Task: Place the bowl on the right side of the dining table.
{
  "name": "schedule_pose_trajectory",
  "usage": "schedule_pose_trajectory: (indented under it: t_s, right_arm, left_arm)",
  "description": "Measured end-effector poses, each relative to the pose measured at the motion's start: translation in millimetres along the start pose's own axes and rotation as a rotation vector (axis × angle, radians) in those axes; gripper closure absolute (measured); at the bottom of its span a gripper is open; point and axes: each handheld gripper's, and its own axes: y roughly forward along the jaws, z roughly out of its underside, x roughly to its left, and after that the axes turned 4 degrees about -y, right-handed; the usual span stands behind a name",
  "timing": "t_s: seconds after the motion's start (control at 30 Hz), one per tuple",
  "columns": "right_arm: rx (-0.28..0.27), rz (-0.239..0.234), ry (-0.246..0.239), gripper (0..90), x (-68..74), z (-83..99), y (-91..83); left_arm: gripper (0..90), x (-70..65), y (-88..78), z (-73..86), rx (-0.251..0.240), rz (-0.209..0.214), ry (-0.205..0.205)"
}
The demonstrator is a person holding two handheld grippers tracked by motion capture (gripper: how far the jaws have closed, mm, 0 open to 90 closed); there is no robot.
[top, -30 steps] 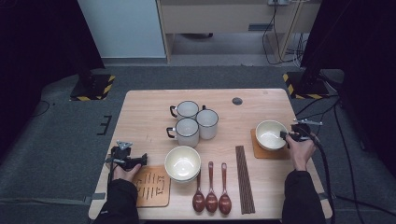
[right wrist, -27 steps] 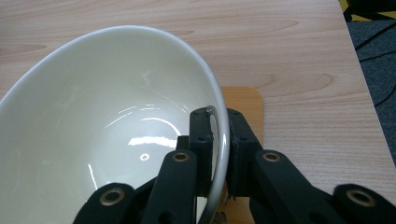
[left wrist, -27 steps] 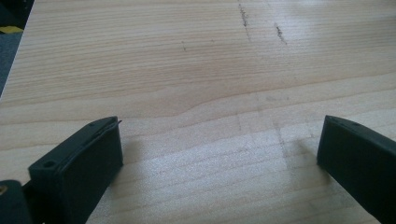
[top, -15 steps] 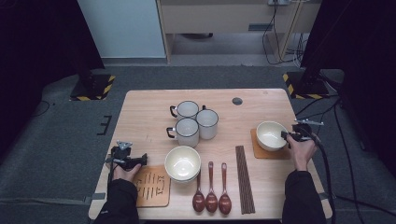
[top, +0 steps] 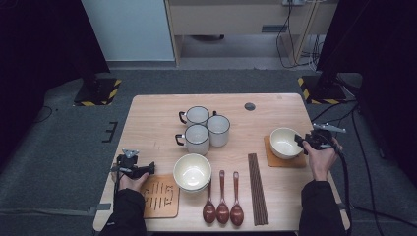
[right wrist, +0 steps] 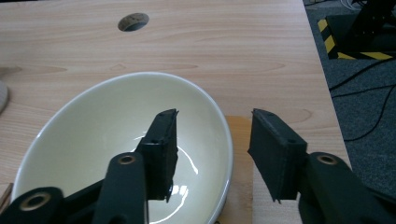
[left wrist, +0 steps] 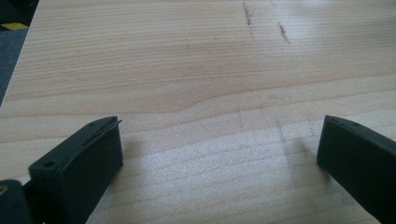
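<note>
A cream bowl (top: pixel 284 141) (right wrist: pixel 107 135) sits on a wooden coaster (top: pixel 275 160) (right wrist: pixel 240 140) at the table's right. My right gripper (top: pixel 300 141) (right wrist: pixel 215 116) straddles the bowl's near rim, one jaw inside and one outside. Its jaws have just been opening, and the pads stand apart from the rim between them. My left gripper (top: pixel 150 168) (left wrist: pixel 222 123) hovers low at the table's left, open wide over bare wood. A second cream bowl (top: pixel 192 171) rests to its right.
Three white mugs (top: pixel 204 129) cluster mid-table. Three dark spoons (top: pixel 222 209) and a bundle of chopsticks (top: pixel 257 187) lie near the front edge. A patterned wooden coaster (top: pixel 160 196) lies by my left hand. A cable hole (top: pixel 250 106) marks the far side.
The right gripper's jaws have spread apart off the bowl's rim, and the bowl stays on its coaster. Both hands have kept their places.
</note>
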Motion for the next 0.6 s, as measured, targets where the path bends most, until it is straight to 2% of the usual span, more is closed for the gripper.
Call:
schedule_pose_trajectory:
  t_s: [0.13,0.23,0.3,0.4,0.47,0.6]
  right_arm:
    - [-0.021,-0.006,-0.005,46.6,1.6,-2.5,-4.5]
    - [-0.030,-0.017,-0.014,45.3,3.9,-3.8,-5.6]
    - [-0.038,-0.027,-0.018,44.4,6.8,-5.2,-7.0]
    - [-0.049,-0.036,-0.024,43.4,10.5,-7.6,-10.5]
    - [-0.062,-0.039,-0.037,43.0,12.8,-9.6,-13.5]
    - [-0.072,-0.052,-0.048,42.4,17.6,-11.6,-18.3]
  left_arm:
    - [6.1,2.9,-2.6,0.6,-0.017,0.007,0.006]
    - [15.7,5.1,-6.7,0.0,-0.014,0.006,0.001]
    - [22.5,5.8,-10.3,-0.8,-0.017,0.021,-0.016]
    - [30.3,5.3,-17.6,-2.2,-0.051,0.061,-0.033]
    - [35.0,3.7,-22.8,-3.7,-0.075,0.092,-0.029]
    - [38.2,-2.7,-30.3,-7.0,-0.113,0.135,-0.009]
